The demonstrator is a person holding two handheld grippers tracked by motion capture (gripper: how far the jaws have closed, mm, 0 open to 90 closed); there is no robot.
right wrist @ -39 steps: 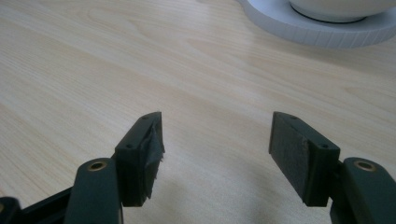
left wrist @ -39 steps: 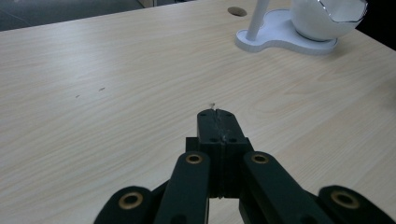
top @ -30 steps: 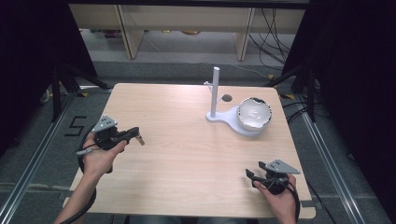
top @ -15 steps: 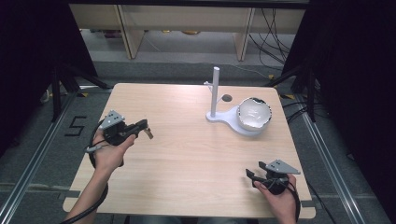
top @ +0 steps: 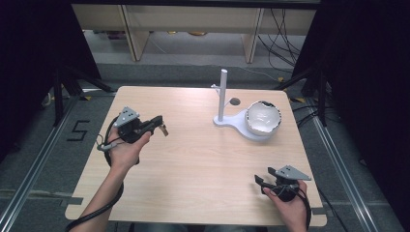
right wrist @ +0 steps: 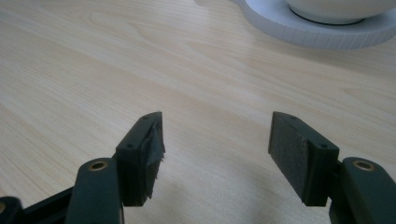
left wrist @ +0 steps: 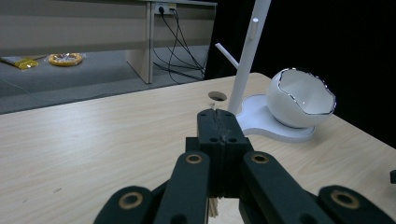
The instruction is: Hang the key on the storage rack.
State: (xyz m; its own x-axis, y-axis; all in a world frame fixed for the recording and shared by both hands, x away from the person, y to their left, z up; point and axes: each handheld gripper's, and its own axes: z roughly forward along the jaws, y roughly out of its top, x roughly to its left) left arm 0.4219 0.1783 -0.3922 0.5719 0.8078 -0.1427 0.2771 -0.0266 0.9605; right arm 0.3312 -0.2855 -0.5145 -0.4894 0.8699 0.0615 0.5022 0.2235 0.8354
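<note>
Left gripper (top: pixel 163 126): hovering over the left part of the table (top: pixel 193 164), pointing right toward the stand; its jaws are pressing together on a small pale thing (top: pixel 166 129), too small to identify, whose light end is poking out below them in the left gripper view.
Stand (top: pixel 223 99): a white post rising from a flat white base at the far right of the table, well apart from both grippers.
Bowl (top: pixel 263 117): a white bowl with a jagged rim, sitting on the stand's base, right of the post.
Right gripper (top: pixel 259 180): resting at the near right corner, jaws standing wide apart with nothing between them.
</note>
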